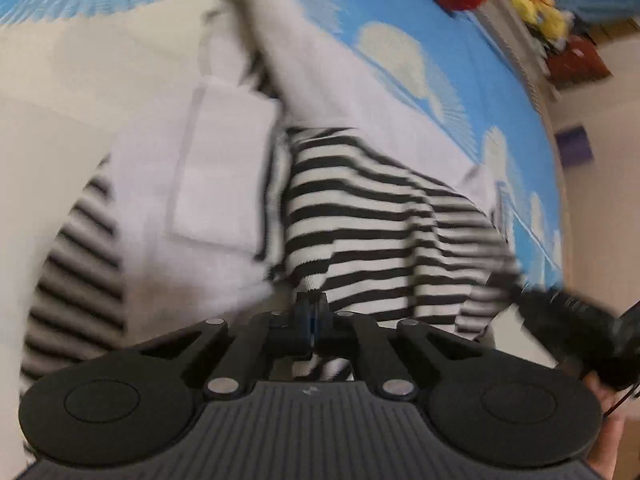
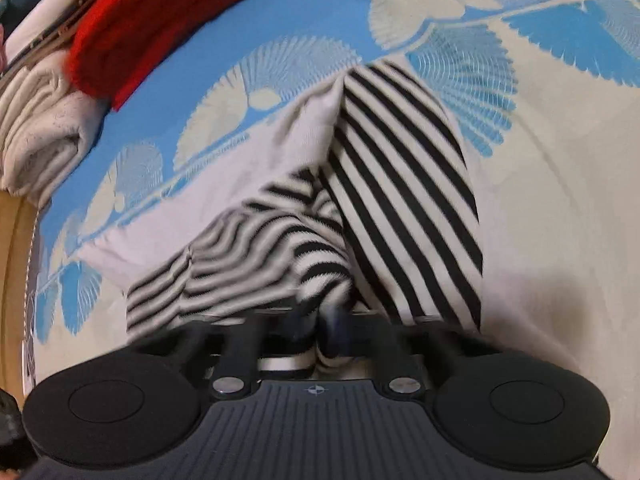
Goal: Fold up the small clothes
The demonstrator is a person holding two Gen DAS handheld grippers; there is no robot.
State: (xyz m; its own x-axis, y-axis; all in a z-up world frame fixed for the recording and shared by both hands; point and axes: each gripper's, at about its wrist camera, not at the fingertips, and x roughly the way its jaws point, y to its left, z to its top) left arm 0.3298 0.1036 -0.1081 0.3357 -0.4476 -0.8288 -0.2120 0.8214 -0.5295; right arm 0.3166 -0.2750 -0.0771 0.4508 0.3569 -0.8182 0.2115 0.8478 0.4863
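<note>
A small garment with black-and-white striped parts (image 1: 372, 216) and plain white panels (image 1: 224, 176) lies partly lifted over a blue and cream patterned bedspread (image 1: 400, 12). My left gripper (image 1: 311, 312) is shut on a striped fold of it. In the right wrist view the same striped garment (image 2: 400, 184) hangs in folds, and my right gripper (image 2: 326, 320) is shut on its striped edge. The other gripper (image 1: 572, 328) shows blurred at the right of the left wrist view, by the garment's far striped edge.
A red knitted item (image 2: 160, 12) and a folded cream garment (image 2: 44, 128) lie at the bed's left edge. Yellow soft toys (image 1: 540, 4) and a low shelf (image 1: 576, 64) stand beyond the bed. The bedspread (image 2: 560, 208) stretches right.
</note>
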